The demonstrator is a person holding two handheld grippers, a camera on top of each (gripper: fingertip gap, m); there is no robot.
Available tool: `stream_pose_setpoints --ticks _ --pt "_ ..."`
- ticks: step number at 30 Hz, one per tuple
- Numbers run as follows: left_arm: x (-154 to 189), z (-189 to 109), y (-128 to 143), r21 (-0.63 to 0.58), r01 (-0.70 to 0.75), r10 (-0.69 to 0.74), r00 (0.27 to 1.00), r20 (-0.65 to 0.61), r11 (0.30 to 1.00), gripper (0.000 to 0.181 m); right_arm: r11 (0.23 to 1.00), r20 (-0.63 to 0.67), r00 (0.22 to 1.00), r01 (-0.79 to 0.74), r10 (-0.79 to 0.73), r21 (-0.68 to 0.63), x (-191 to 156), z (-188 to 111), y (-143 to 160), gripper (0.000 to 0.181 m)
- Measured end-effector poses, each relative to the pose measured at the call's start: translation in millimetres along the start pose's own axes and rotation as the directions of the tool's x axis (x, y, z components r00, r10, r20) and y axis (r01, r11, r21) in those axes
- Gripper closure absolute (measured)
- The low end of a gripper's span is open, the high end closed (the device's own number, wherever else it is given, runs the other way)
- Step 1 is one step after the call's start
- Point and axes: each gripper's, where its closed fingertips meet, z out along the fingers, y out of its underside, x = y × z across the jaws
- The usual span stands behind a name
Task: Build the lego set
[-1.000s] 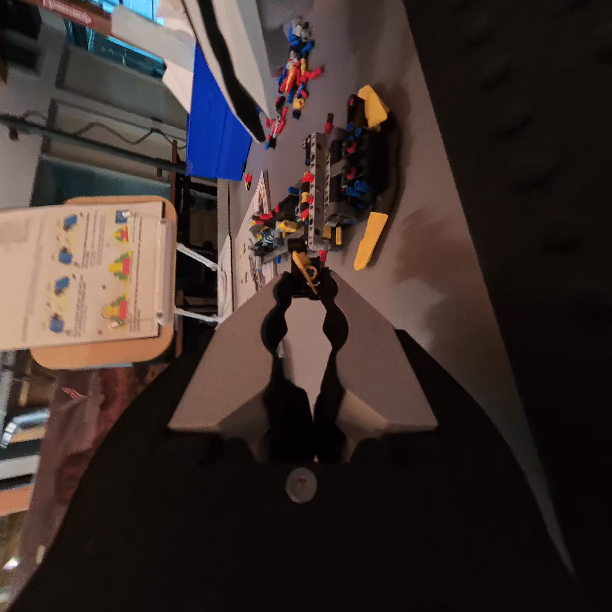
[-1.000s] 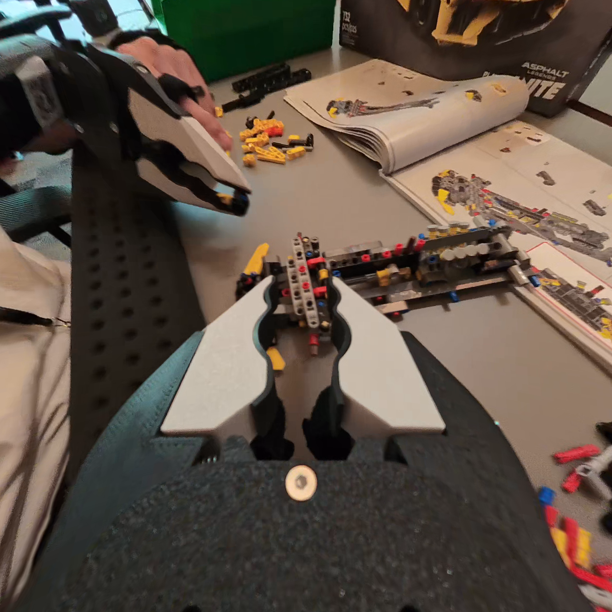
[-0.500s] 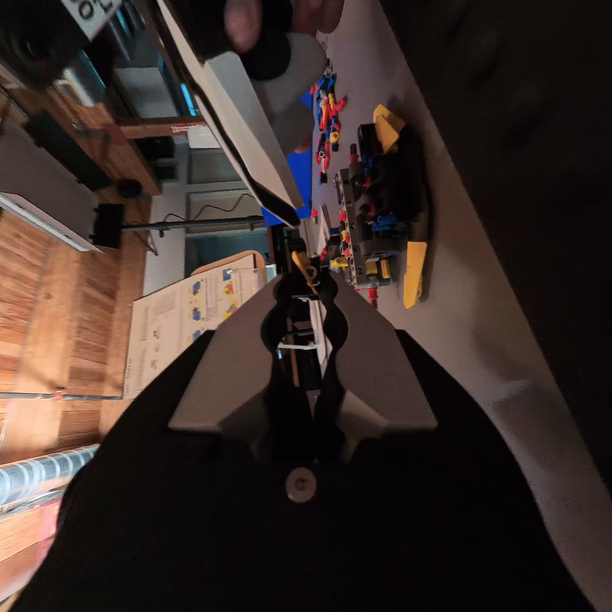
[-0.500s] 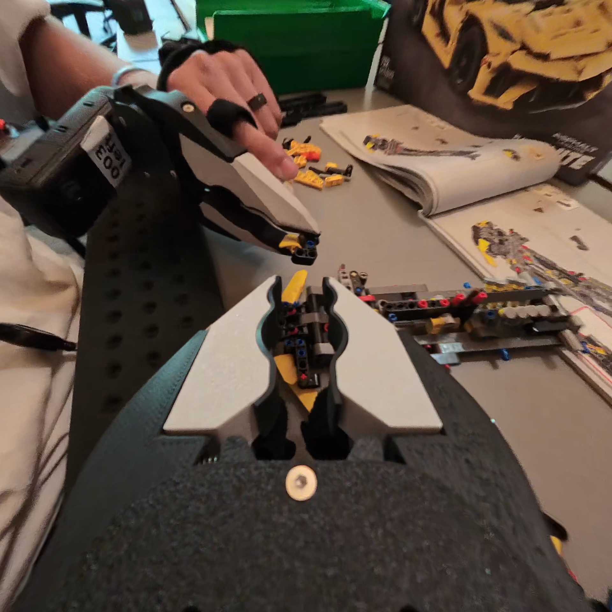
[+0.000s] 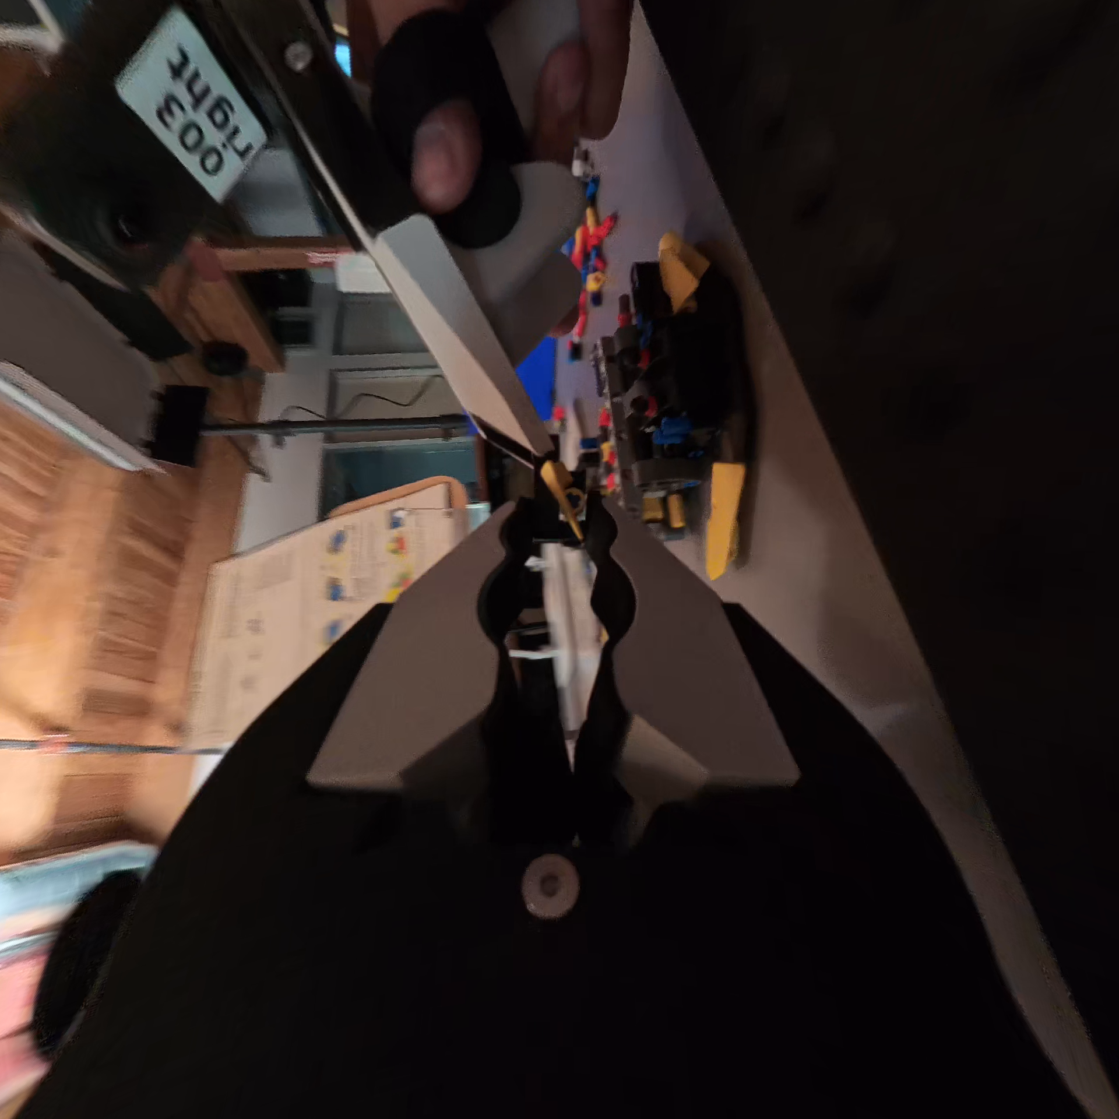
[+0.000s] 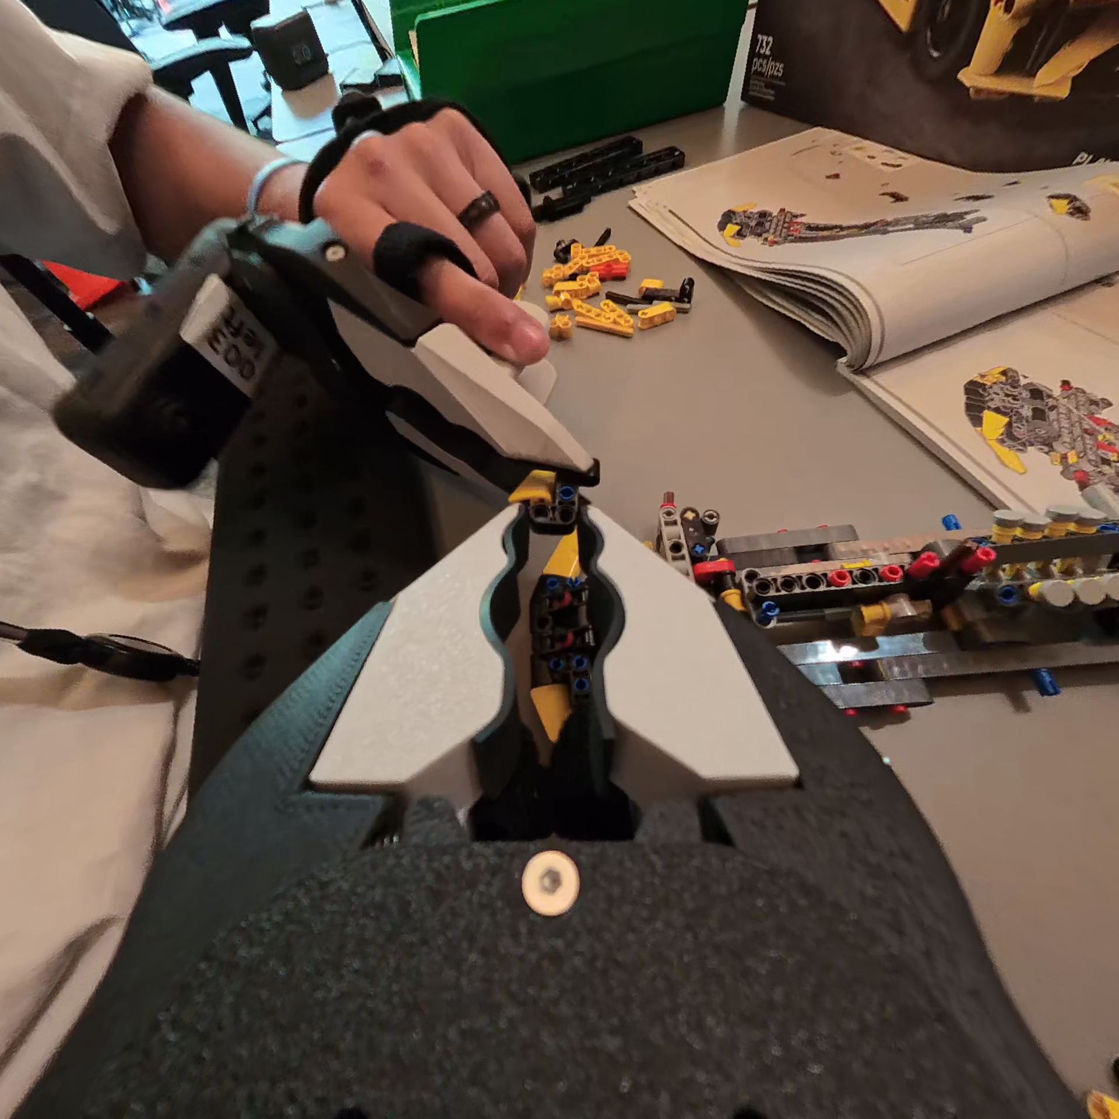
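Yellow and black, a small lego piece (image 5: 562, 495) sits pinched at the very tips of the left gripper (image 5: 560, 514) in the left wrist view, its jaws drawn close on it with only the piece's width between them. Just beyond, the tip of the right gripper (image 5: 533, 445) comes in from the upper left and meets that piece. To the right on the grey table (image 5: 805, 545) lies the black chassis (image 5: 678, 412) with yellow panels, and farther off a scatter of loose pieces (image 5: 590, 248). In the right wrist view, the right gripper (image 6: 554, 521) has its jaws narrowed on the black block of the same lego piece (image 6: 554, 508), which lies at their far tips; the left gripper (image 6: 569, 478) reaches in from the left and holds the piece's yellow end from above. Between the right gripper's fingers, below, part of the chassis (image 6: 563, 630) shows, and its long body (image 6: 878, 593) extends right. Far right lies an open instruction booklet (image 6: 878, 254); far centre, a heap of yellow parts (image 6: 605, 290).
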Motion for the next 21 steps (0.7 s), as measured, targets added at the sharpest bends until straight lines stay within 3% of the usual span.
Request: stream_pose_setpoints --ticks 2,4,7,9,10,12,15,21 --pt "7.6 -3.2 -1.3 0.020 0.200 -0.196 0.973 -0.117 0.980 0.157 0.999 -0.012 0.999 0.030 -0.031 -0.031 0.3 1.9 4.9 0.167" --pt "11.2 -9.3 -1.9 0.014 0.461 -0.443 0.859 -0.257 0.887 0.155 0.997 -0.020 0.999 0.045 -0.046 -0.061 1.1 2.4 10.0 0.167" --pt "8.6 -17.5 -7.0 -0.062 0.798 -0.725 0.508 -0.466 0.599 0.158 0.992 -0.018 0.995 0.095 -0.097 -0.078 -2.7 3.4 12.7 0.166" --pt "-1.3 -18.9 -10.1 -0.094 0.905 -0.783 0.303 -0.543 0.415 0.162 0.989 -0.008 0.991 0.130 -0.131 -0.076 -7.3 5.3 12.2 0.167" --pt "-4.0 -18.5 -10.0 -0.107 0.927 -0.787 0.240 -0.569 0.360 0.162 0.987 -0.014 0.989 0.143 -0.145 -0.079 -7.3 6.1 12.4 0.167" --pt "0.4 -19.2 -10.5 -0.131 0.926 -0.759 0.201 -0.620 0.353 0.163 0.984 -0.020 0.986 0.163 -0.165 -0.069 -8.6 6.9 11.0 0.167" --pt "9.1 -17.4 -10.2 -0.119 0.903 -0.719 0.244 -0.650 0.413 0.166 0.984 -0.015 0.985 0.169 -0.170 -0.050 -10.2 5.9 9.0 0.167" --pt "18.8 -12.5 -11.9 -0.117 0.886 -0.684 0.255 -0.684 0.448 0.175 0.984 -0.031 0.986 0.163 -0.165 -0.070 -4.3 6.5 14.7 0.166"
